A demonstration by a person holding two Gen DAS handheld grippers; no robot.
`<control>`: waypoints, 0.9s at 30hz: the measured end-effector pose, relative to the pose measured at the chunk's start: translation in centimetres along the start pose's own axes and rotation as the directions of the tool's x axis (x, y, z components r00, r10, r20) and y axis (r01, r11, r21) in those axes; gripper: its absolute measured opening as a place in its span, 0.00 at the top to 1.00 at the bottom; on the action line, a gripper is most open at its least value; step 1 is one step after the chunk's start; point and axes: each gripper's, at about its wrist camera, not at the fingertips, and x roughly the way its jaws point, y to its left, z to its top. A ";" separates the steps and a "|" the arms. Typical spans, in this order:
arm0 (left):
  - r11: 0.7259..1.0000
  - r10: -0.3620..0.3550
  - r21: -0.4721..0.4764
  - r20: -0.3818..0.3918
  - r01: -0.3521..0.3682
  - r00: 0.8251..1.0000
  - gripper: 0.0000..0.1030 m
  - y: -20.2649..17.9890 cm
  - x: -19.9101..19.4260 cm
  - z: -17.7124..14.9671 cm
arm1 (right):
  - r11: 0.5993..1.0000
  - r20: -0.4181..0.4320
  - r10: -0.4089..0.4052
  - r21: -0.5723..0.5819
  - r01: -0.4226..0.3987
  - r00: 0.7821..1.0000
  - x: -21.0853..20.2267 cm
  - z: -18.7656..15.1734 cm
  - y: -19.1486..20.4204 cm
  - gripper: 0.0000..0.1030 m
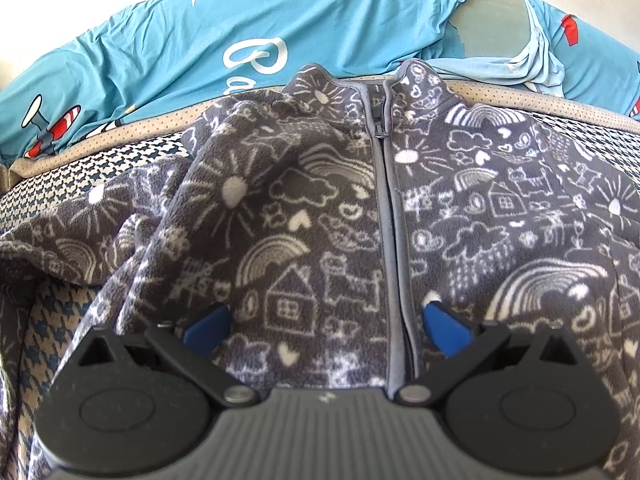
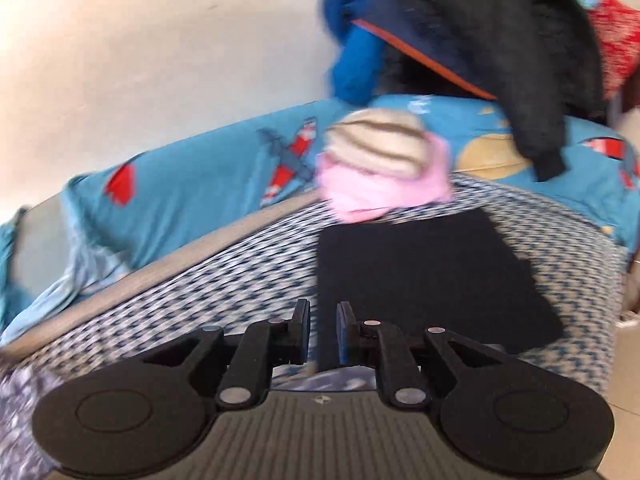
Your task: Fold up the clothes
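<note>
Grey fleece jacket, white doodle print of suns, rainbows and houses, lies front-up on the houndstooth bed cover; zip closed, collar at 12 o'clock, left sleeve rumpled toward 9 o'clock. Left gripper spread wide, released, blue pads low over the jacket either side of the zip. Right gripper nearly clenched, narrow gap, grasping nothing; a folded black garment lies at 1 o'clock.

Left hand-held gripper spread, right hand-held gripper nearly closed
</note>
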 end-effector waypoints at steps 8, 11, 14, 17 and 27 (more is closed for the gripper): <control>1.000 -0.002 -0.006 -0.008 0.002 1.000 0.00 -0.1 0.2 0.2 | 0.963 -0.110 0.236 -0.104 -0.248 0.965 0.8 -2.3 6.0 0.82; 1.000 -0.001 -0.005 -0.007 0.001 1.000 0.00 -0.2 0.2 0.2 | 0.941 -0.155 0.299 -0.118 -0.318 0.942 0.8 -2.8 7.7 0.82; 1.000 -0.002 -0.003 -0.007 0.002 1.000 0.00 -0.1 0.2 0.1 | 0.904 -0.207 0.365 -0.153 -0.398 0.908 0.9 -3.4 9.7 0.82; 1.000 -0.001 -0.001 -0.006 0.001 1.000 0.00 -0.1 0.2 0.1 | 0.870 -0.258 0.396 -0.201 -0.450 0.881 1.2 -4.5 11.9 0.82; 1.000 -0.014 -0.007 -0.023 0.014 1.000 0.00 0.1 0.0 0.2 | 0.866 -0.305 0.287 -0.321 -0.382 0.908 4.3 -8.1 16.7 0.92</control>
